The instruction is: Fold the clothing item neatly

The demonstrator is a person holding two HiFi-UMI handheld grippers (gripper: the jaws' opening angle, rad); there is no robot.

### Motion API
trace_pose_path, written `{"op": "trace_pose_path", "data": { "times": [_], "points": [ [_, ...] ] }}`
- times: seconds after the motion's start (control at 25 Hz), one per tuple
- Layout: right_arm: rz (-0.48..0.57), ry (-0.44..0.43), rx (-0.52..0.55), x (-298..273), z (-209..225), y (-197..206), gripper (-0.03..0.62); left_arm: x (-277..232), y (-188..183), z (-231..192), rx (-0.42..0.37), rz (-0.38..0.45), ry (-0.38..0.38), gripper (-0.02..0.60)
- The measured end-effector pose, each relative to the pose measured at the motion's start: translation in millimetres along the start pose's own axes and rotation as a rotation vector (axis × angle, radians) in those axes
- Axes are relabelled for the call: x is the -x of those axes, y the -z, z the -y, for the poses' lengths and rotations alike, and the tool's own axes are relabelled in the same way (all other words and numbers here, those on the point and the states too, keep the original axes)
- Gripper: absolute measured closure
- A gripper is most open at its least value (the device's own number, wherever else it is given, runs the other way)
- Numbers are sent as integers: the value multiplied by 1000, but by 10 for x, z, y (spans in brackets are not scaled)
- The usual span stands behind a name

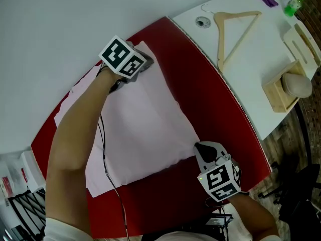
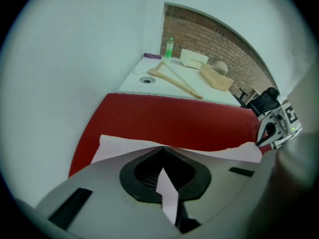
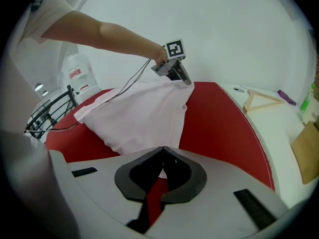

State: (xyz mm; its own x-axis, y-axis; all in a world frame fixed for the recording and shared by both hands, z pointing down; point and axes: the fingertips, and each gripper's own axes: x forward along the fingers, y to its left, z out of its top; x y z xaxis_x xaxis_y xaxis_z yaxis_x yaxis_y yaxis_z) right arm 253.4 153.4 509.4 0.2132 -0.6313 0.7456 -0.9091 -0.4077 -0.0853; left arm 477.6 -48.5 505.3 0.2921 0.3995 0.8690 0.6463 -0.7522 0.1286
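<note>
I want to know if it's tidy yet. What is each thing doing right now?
Shirt: lying on the red table, not neatly folded yet.
Left gripper: jaws shut on the shirt's far edge.
Right gripper: jaws shut on the shirt's near corner.
Hanger: lying flat, empty.
Bottle: standing upright.

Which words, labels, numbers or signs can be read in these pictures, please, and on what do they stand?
Nothing is readable.
Red label on the plastic bottle: too blurred.
Green bottle: its label is too small.
Marker cubes: square patterns only, no text.
</note>
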Motion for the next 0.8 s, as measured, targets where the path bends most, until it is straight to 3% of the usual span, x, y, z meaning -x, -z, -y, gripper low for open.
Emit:
{"op": "trace_pose_path", "data": {
  "times": [0.08,0.2,0.48,0.72,0.8],
  "points": [
    [-16,-12,0,-40,-19,49,580,-32,132,114,7,-66,61,577],
    [-41,-12,10,-85,-32,131,580,-156,258,150,0,-120,49,577],
    [-43,15,39,-78,-27,145,580,-247,137,95,62,-27,1,577],
    [-56,48,47,-53,15,191,580,-252,81,48,174,78,-46,577],
    [-51,56,44,-38,21,178,580,-227,72,50,170,92,-63,577]
  ]
}}
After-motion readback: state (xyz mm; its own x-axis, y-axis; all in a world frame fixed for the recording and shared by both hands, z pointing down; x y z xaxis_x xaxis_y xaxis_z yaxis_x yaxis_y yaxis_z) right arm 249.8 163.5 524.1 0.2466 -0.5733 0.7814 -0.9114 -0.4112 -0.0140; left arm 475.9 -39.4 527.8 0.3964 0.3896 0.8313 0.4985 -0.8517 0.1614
